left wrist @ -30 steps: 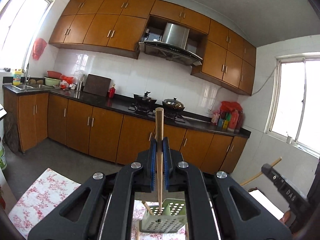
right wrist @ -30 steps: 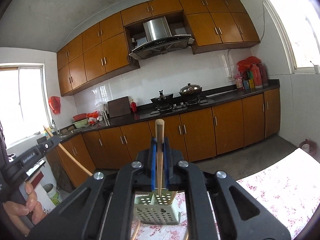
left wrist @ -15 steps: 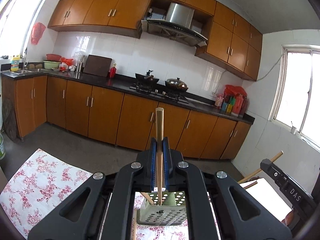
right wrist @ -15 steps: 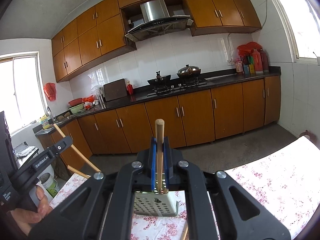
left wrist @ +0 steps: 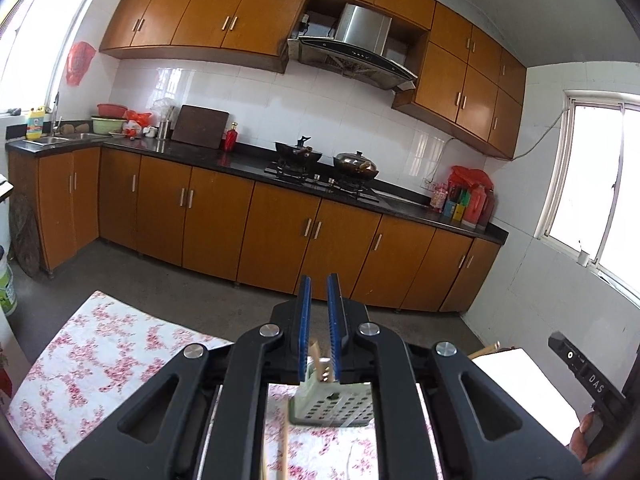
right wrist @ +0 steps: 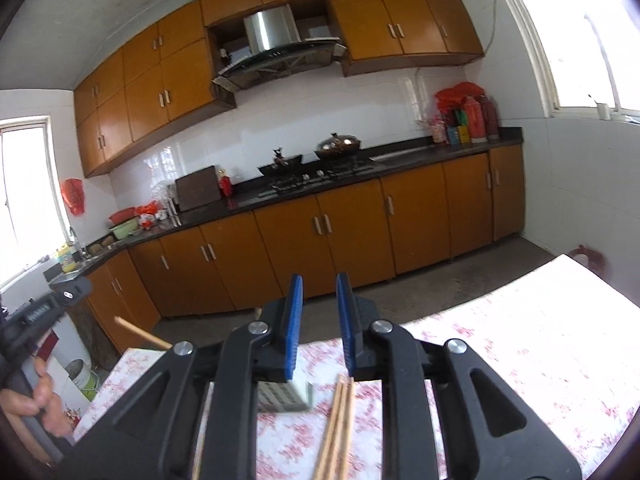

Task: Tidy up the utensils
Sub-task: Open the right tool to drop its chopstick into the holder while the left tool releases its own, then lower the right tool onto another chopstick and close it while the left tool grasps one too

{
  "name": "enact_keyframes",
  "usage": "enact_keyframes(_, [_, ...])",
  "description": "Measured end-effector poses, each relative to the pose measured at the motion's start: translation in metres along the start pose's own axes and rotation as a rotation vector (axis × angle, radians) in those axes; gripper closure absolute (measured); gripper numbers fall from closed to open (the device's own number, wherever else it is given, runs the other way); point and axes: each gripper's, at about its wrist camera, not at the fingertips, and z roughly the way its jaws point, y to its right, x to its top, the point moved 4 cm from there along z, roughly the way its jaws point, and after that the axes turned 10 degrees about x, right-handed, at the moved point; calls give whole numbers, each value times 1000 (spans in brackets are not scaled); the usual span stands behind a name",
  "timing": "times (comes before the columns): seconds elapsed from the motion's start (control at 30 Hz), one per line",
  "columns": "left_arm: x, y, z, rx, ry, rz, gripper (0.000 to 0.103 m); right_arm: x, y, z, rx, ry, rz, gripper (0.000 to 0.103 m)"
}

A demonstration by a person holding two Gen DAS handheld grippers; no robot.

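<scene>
My left gripper (left wrist: 319, 330) is open and empty above the pale green perforated utensil holder (left wrist: 334, 406). Chopstick ends (left wrist: 316, 358) stand in that holder between my blue pads. Another wooden stick (left wrist: 283, 450) lies low, below the gripper. My right gripper (right wrist: 320, 326) is open and empty. In the right wrist view the holder (right wrist: 284, 396) sits below the left pad and several chopsticks (right wrist: 336, 424) lie on the floral tablecloth (right wrist: 520, 340) beside it. The other hand-held gripper (right wrist: 44, 308) shows at the left with a chopstick (right wrist: 142, 334) near it.
The table carries a floral cloth (left wrist: 100, 356). A white board (left wrist: 516, 384) lies at its right in the left wrist view. Kitchen cabinets, a stove with pots (left wrist: 326, 158) and a range hood line the far wall. Windows stand at both sides.
Both grippers have opened and let go of the chopsticks they held upright. Those chopsticks have dropped out of the jaws, and both grippers have lifted away.
</scene>
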Motion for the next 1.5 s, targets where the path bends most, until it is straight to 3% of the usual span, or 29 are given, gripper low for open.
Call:
enact_keyframes(0.13, [-19, -23, -15, 31, -25, 6, 76, -39, 30, -1, -60, -122, 40, 81])
enact_keyframes(0.23, [-46, -40, -13, 83, -78, 40, 76, -86, 46, 14, -86, -255, 67, 81])
enact_keyframes(0.33, [-84, -56, 4, 128, -188, 81, 76, -139, 52, 36, -84, -405, 94, 81])
enact_keyframes(0.53, [-150, -87, 33, 181, -395, 93, 76, -203, 37, 66, -36, -559, 109, 81])
enact_keyframes(0.8, [-191, -94, 41, 161, -485, 97, 76, -224, 31, 88, -67, -611, 45, 82])
enact_keyframes(0.9, [-198, -88, 45, 137, -504, 106, 76, -220, 33, 88, -100, -601, 3, 95])
enact_keyframes(1.13, [-211, -68, 52, 59, -539, 126, 76, -208, 77, 80, -241, -558, 71, 95])
enact_keyframes(1.23, [-219, -57, 57, 32, -563, 152, 76, -205, 89, 75, -254, -552, 91, 95])
enact_keyframes(1.5, [-235, -48, 66, 70, -583, 237, 79, -205, 87, 72, -250, -552, 63, 95])
